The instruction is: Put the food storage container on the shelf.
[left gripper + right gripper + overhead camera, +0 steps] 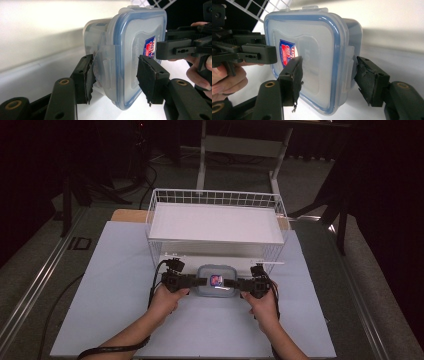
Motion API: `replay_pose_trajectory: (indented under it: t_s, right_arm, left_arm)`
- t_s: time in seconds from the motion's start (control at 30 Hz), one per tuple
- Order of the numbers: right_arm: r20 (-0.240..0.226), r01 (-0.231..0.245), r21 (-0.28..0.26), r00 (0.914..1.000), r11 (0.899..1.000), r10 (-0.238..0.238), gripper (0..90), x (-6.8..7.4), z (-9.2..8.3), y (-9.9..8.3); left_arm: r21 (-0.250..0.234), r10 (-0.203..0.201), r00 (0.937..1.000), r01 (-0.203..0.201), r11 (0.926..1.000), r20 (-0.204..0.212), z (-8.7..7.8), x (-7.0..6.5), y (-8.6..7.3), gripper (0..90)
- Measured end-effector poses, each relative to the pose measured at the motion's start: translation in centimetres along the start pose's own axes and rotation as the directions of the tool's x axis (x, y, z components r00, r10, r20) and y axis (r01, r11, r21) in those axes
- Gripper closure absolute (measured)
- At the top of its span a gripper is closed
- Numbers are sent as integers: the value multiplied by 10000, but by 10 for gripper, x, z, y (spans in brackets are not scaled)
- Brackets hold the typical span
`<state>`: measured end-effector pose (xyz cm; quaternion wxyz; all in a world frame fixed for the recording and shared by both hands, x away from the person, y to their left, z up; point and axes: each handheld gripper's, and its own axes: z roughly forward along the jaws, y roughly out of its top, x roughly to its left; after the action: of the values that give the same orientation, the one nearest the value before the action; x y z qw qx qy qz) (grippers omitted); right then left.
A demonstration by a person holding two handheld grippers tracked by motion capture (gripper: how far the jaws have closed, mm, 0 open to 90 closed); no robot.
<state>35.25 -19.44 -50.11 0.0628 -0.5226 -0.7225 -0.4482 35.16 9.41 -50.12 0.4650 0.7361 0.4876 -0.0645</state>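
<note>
A clear plastic food container [216,282] with a blue-sealed lid and a red-and-blue sticker sits at the table's middle, just in front of a wire basket. My left gripper [200,281] clamps its left edge. In the left gripper view one pad presses the side latch and the other lies on the lid of the container [135,37]; the left gripper [116,75] spans that edge. My right gripper [233,283] clamps the opposite edge. In the right gripper view the right gripper [329,76] has one pad on the lid of the container [312,37] and one on the latch side.
A white wire basket [215,197] with a white liner stands directly behind the container. The pale table mat [125,285] spreads left, right and toward me. Dark floor and a desk frame [240,150] lie beyond the table.
</note>
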Motion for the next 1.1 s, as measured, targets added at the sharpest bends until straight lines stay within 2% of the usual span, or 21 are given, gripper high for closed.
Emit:
replay_pose_trajectory:
  t_s: [0.2, 0.27, 0.43, 0.47, 0.5, 0.57, 0.6, 0.63, 0.7, 0.73, 0.77, 0.9, 1.07, 1.1]
  right_arm:
    - [62, 186, -300, 9998, 9994, -184, 403, 2, 4, 16]
    - [77, 155, -377, 9999, 9992, -152, 403, 1, 6, 21]
    - [14, -113, -496, 9999, 9987, 114, 403, -2, 13, 28]
    - [87, 180, -658, 9998, 9977, -175, 403, -5, 15, 29]
    - [51, 189, -692, 9998, 9974, -186, 403, -6, 17, 30]
    - [48, 67, -692, 10000, 9976, -64, 403, -8, 21, 30]
    - [48, 54, -716, 10000, 9974, -50, 403, -8, 22, 31]
    - [48, 90, -763, 10000, 9970, -87, 403, -9, 23, 31]
    - [13, -113, -732, 9999, 9973, 115, 402, -8, 25, 32]
    - [70, 61, -857, 10000, 9963, -56, 402, -9, 26, 33]
    - [85, -142, -721, 9999, 9973, 148, 402, -8, 26, 33]
    - [230, 47, -753, 9997, 9971, -30, 401, -11, 31, 35]
    - [269, -26, -682, 9996, 9977, 44, 400, -11, 32, 38]
    - [280, -13, -763, 9996, 9971, 34, 399, -12, 33, 39]
  left_arm:
    - [-395, -173, 9999, 172, 9991, -6, -1, 5, 11, 495]
    - [-600, 40, 10000, -44, 9982, -71, -1, 9, 14, 495]
    - [-1004, -244, 9997, 234, 9947, -89, 3, 18, 19, 494]
    - [-1060, -365, 9993, 353, 9937, -92, 5, 19, 19, 493]
    - [-1150, -245, 9995, 219, 9931, -205, 5, 21, 19, 493]
    - [-1300, -422, 9990, 402, 9907, -123, 6, 22, 19, 492]
    - [-1327, -179, 9995, 141, 9911, -274, 6, 25, 19, 492]
    - [-1398, -135, 9995, 96, 9901, -275, 7, 26, 19, 492]
    - [-1425, -27, 9997, -6, 9898, -232, 7, 30, 20, 492]
    - [-1414, -37, 9998, 10, 9899, -190, 8, 31, 21, 491]
    - [-1436, -223, 9996, 194, 9894, -189, 9, 32, 21, 491]
    - [-1501, -491, 9987, 466, 9876, -128, 12, 36, 19, 489]
    - [-1538, -231, 9996, 206, 9879, -146, 13, 40, 21, 487]
    - [-1540, -314, 9994, 292, 9876, -122, 14, 41, 21, 486]
